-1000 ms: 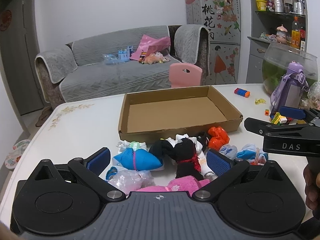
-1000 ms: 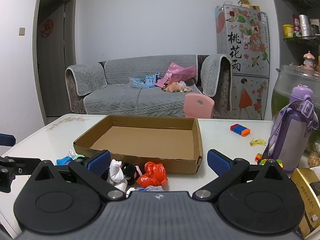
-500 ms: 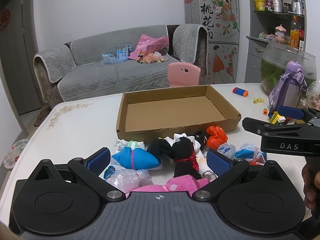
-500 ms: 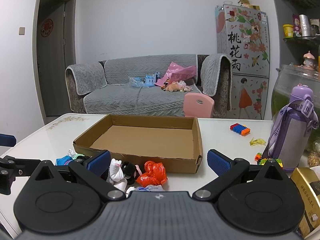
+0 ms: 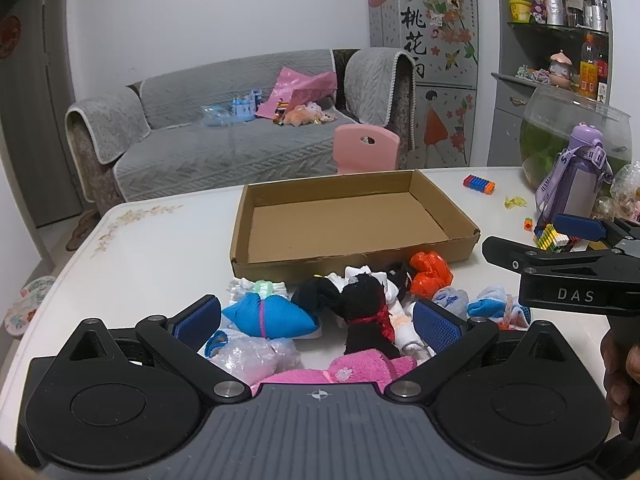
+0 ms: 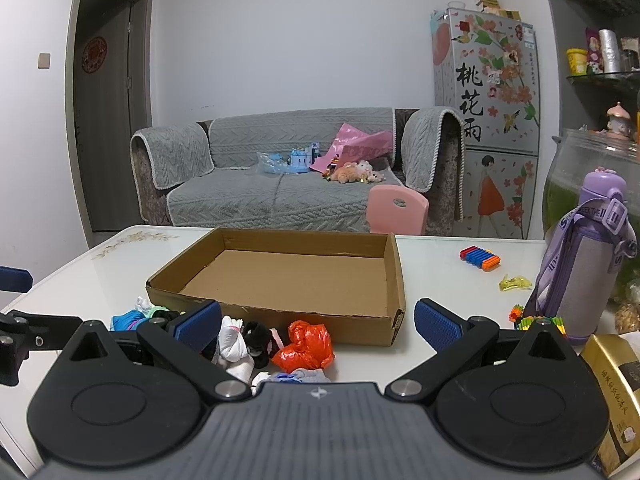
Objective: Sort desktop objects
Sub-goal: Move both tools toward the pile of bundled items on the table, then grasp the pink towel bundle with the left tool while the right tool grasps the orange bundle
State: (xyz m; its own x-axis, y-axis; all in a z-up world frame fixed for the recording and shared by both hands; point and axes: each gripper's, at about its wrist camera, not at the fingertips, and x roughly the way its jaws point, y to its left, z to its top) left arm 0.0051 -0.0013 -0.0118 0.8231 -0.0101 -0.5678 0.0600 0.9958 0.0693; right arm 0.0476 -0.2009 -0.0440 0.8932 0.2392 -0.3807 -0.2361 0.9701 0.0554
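An empty cardboard box (image 5: 456, 220) (image 6: 396, 276) sits mid-table. In front of it lies a heap of small bundles: a blue one (image 5: 268, 316), a black one with red trim (image 5: 364, 312), an orange one (image 5: 430, 274) (image 6: 306, 346), a white one (image 6: 236, 350) and a pink fluffy one (image 5: 348, 372). My left gripper (image 5: 316, 322) hovers open over the heap, the blue and black bundles lying between its pads. My right gripper (image 6: 318, 322) is open above the orange bundle, nothing gripped; it also shows at the right of the left wrist view (image 5: 560, 240).
A purple bottle (image 6: 580, 268) (image 5: 572, 184), a glass fishbowl (image 5: 576, 136), a gold packet (image 6: 616, 392) and striped building bricks (image 5: 554, 238) crowd the table's right side. A block strip (image 6: 480, 258) and yellow clip (image 6: 516, 282) lie beyond. A pink chair (image 6: 396, 210) and sofa (image 5: 224, 152) stand behind.
The left gripper has drawn back and risen slightly, so the heap and box sit a little farther away. The right gripper has barely moved. Both stay open.
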